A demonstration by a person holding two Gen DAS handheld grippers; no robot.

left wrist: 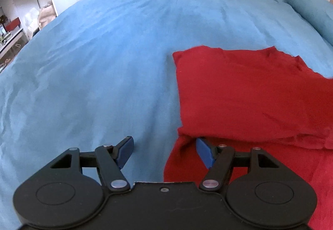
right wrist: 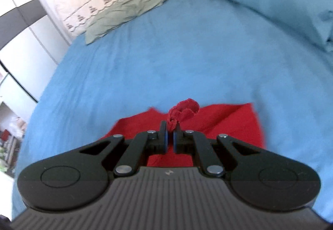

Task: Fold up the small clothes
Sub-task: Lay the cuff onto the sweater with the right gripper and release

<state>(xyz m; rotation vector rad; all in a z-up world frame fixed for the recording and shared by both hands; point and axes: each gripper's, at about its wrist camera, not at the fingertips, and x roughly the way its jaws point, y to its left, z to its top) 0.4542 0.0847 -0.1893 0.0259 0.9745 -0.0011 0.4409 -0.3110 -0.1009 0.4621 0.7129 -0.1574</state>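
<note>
- left gripper (left wrist: 164,152): matte black body, round side discs, silver rivets, blue finger pads (left wrist: 124,152)
- right gripper (right wrist: 170,139): black linkages, ribbed grey housing at bottom of frame, small logo mark, blue pads

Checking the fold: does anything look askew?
The red garment lies partly folded on the blue bedspread, its far edge jagged. The right claw pinches a bunched wad of it; the left claw is open.

No words, numbers or brand names can be read in either view. The only sign is a small pale emblem, shaped like an angular zigzag, on the ribbed grey body of the right gripper (right wrist: 170,138), just behind its jaws. Items on the far-left shelf (left wrist: 25,1) are too small to read.
</note>
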